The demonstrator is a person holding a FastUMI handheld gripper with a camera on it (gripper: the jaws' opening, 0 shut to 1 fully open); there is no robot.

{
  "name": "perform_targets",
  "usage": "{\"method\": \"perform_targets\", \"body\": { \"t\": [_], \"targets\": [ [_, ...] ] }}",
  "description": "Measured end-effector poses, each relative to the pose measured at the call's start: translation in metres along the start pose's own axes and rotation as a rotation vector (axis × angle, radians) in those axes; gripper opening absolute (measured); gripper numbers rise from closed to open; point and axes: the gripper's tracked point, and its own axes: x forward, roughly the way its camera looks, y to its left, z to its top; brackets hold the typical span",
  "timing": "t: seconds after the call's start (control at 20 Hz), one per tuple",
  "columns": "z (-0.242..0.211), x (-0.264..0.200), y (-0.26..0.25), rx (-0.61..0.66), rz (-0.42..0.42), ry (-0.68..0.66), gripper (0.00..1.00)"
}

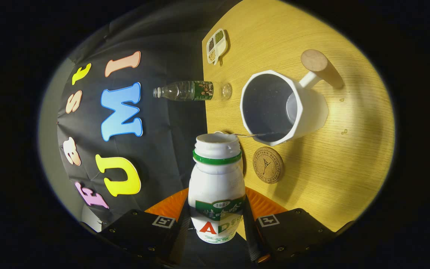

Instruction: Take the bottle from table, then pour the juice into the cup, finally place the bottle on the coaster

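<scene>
— What does the gripper (217,224) hold?
— The bottle (217,194), low in the middle of the frame. Both fingers press on its sides, and its open mouth points up the frame, tipped toward the cup (282,106).
— Is something coming out?
— Yes, a thin stream goes from the mouth over the cup's rim. The cup is right of centre on the table (349,168), its handle toward the upper right.
— And the coaster (268,164)?
— Just below the cup, right of the bottle's neck, bare. Higher up – a clear bottle (190,90) and a small dish (217,45).
</scene>
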Motion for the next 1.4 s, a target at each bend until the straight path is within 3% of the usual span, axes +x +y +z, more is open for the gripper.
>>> {"method": "perform_targets", "body": {
  "t": [1.4],
  "targets": [
    [0.0015,0.0008,0.0061,0.073,0.002,-0.020,0.66]
  ]
}}
